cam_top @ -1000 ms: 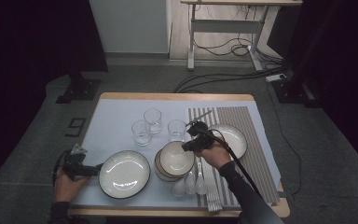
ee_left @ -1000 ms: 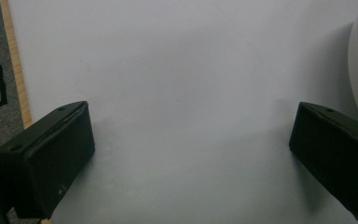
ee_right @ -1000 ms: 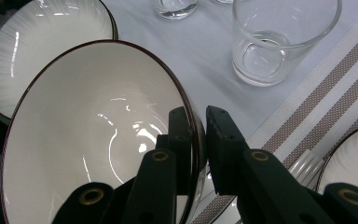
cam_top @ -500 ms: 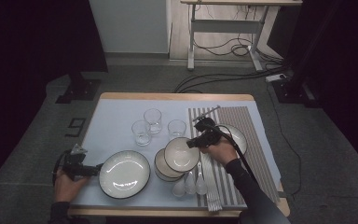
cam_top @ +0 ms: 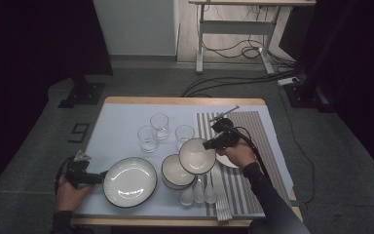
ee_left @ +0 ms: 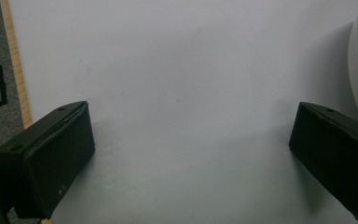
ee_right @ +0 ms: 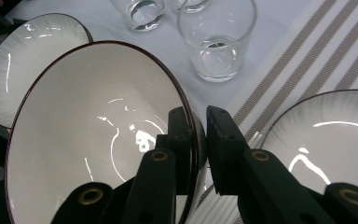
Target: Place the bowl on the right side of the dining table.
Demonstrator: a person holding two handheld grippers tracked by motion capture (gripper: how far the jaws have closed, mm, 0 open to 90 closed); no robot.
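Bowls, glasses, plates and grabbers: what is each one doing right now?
Lifted bowl: off the table, tilted, pinched by its rim.
Right gripper: shut on that rim.
Lower bowl: sitting on the table, upright, empty.
Big plate: flat on the table, empty.
Left gripper: jaws wide open over bare table, holding nothing.
Three glasses: upright, empty.
Plate on striped mat: lying flat, empty.

Tool (ee_right: 196,140) clamps bowl (ee_right: 93,135) rim; glass (ee_right: 216,39) beyond
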